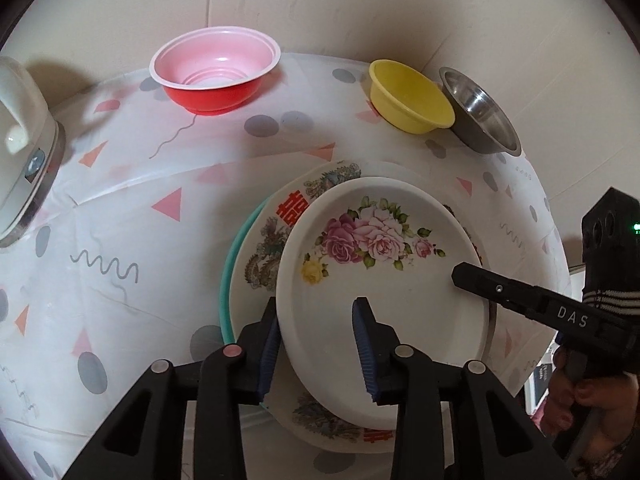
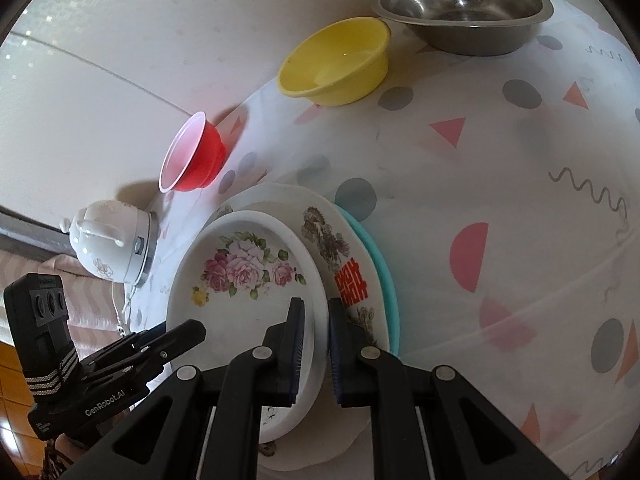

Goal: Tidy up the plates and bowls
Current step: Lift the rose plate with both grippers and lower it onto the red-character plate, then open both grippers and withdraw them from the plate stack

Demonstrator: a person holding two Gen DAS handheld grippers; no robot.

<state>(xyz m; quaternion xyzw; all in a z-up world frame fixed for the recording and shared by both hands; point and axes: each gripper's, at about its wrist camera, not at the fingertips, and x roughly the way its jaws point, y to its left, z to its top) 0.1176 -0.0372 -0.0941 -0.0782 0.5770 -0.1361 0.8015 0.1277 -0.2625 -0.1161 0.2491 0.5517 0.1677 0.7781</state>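
A white plate with pink roses [image 1: 380, 280] [image 2: 240, 300] lies askew on top of a stack. Under it are a plate with a red character [image 1: 272, 232] [image 2: 344, 256] and a teal plate [image 1: 228, 272] [image 2: 384, 272]. My left gripper [image 1: 316, 304] [image 2: 192, 332] straddles the rose plate's near rim. Its outer pad is at the rim and its inner pad stands apart over the plate's floor. My right gripper [image 2: 315, 303] [image 1: 460, 276] is shut on the opposite rim, one pad inside and one outside.
At the back of the patterned tablecloth [image 1: 120, 240] stand a red bowl with a pink inside [image 1: 216, 76] [image 2: 196, 160], a yellow bowl [image 1: 408, 96] [image 2: 340, 64] and a steel bowl [image 1: 480, 120] [image 2: 460, 12]. A white kettle [image 1: 20, 140] [image 2: 108, 244] sits at the table's side.
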